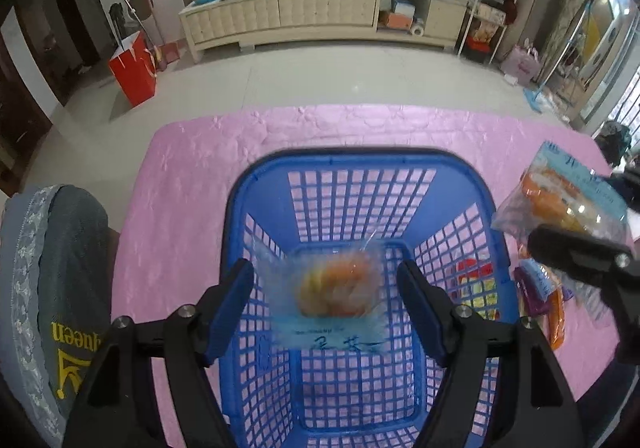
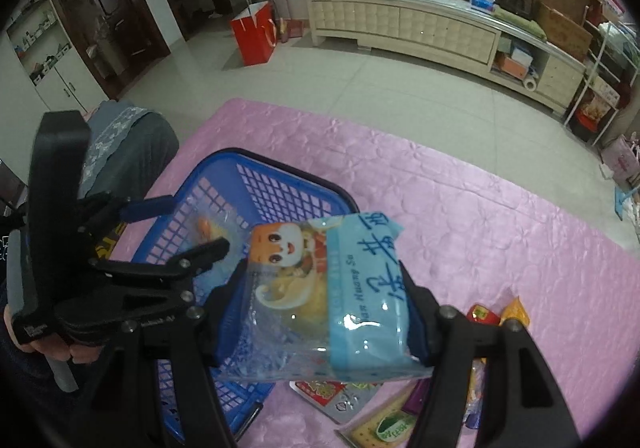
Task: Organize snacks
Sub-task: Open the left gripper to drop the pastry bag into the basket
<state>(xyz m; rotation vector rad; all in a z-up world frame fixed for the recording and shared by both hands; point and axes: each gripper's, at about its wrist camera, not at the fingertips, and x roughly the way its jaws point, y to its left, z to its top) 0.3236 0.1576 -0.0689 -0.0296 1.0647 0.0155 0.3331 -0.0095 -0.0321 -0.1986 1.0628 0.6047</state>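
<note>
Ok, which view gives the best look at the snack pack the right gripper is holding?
The right wrist view: the light-blue snack pack fills the centre, sharp, clamped in the right gripper. The left wrist view shows it only at the edge, partly hidden.

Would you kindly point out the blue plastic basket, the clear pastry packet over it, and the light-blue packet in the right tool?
Blue plastic lattice basket (image 1: 360,156): left wrist view, far rim.
Clear pastry packet (image 1: 332,288): left wrist view, pastry centre.
Light-blue snack packet (image 2: 360,288): right wrist view, blue panel.

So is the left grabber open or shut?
Open. The left gripper has its fingers spread wide above the blue basket, and the blurry snack packet between them touches neither.
</note>
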